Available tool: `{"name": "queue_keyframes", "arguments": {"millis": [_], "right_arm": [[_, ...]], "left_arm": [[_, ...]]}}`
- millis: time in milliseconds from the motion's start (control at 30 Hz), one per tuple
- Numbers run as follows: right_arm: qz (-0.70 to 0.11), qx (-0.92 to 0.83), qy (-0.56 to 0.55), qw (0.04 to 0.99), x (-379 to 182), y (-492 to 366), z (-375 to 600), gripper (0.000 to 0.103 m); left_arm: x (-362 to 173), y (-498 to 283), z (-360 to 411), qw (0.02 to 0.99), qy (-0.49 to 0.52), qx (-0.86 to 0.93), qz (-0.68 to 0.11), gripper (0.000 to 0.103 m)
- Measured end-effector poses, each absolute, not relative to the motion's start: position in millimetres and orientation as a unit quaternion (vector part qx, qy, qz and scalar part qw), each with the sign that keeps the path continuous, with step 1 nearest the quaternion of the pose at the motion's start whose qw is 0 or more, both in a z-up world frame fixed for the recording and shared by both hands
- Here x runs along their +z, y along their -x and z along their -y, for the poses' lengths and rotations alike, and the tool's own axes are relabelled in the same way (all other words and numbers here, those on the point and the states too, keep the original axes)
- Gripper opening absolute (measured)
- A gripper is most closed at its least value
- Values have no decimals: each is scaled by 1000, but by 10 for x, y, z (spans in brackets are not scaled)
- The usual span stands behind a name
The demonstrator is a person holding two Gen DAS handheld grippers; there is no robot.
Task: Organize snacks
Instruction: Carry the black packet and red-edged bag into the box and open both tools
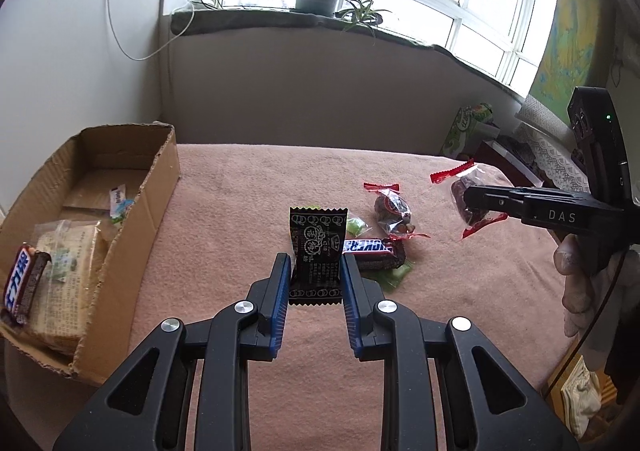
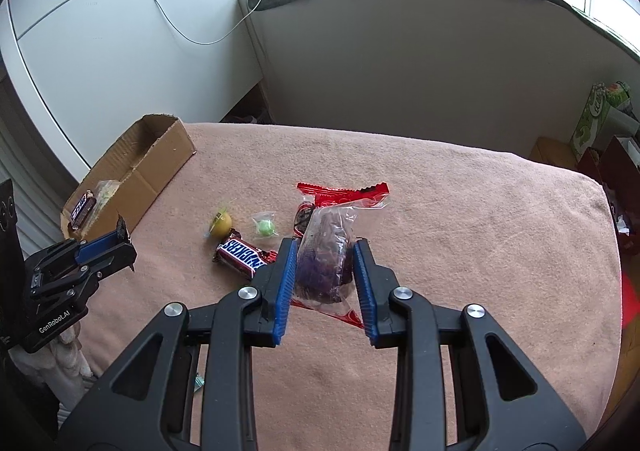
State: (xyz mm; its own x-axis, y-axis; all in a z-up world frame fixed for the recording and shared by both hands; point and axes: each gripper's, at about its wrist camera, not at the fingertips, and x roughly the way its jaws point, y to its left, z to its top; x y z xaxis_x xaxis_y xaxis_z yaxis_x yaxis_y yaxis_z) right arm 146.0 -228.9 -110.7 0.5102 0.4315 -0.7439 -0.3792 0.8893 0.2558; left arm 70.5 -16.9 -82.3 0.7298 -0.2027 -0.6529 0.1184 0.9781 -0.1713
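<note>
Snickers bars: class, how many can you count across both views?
2. One Snickers bar lies on the pink cloth beside the loose sweets. The other bar sits inside the cardboard box. More may be hidden under other packets.

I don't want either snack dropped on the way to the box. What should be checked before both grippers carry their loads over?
1. Left gripper shut on the black packet: ok, both pads press its sides.
2. Right gripper shut on the clear red-edged packet: ok, though only the loose wrapper looks pinched, so it may slip.
3. Clear red-edged packet lifted off the cloth: ok in the left wrist view.
4. Black packet clear of the Snickers bar behind it: cannot tell.
5. Cardboard box open, with room: ok, its far end is bare.
6. Path to the box free: ok for the left; the right must pass the left gripper.
</note>
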Motion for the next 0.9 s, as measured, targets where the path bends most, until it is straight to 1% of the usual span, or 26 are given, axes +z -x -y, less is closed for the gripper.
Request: {"name": "queue_keyframes", "arguments": {"millis": [533, 900], "right_arm": [[-406, 267, -8, 874, -857, -1324, 1870, 30], [-388, 304, 6, 870, -638, -1367, 1337, 30]], "left_arm": [[-625, -527, -23, 939, 65, -65, -330, 23], [-534, -458, -442, 945, 89, -35, -313, 23]]}}
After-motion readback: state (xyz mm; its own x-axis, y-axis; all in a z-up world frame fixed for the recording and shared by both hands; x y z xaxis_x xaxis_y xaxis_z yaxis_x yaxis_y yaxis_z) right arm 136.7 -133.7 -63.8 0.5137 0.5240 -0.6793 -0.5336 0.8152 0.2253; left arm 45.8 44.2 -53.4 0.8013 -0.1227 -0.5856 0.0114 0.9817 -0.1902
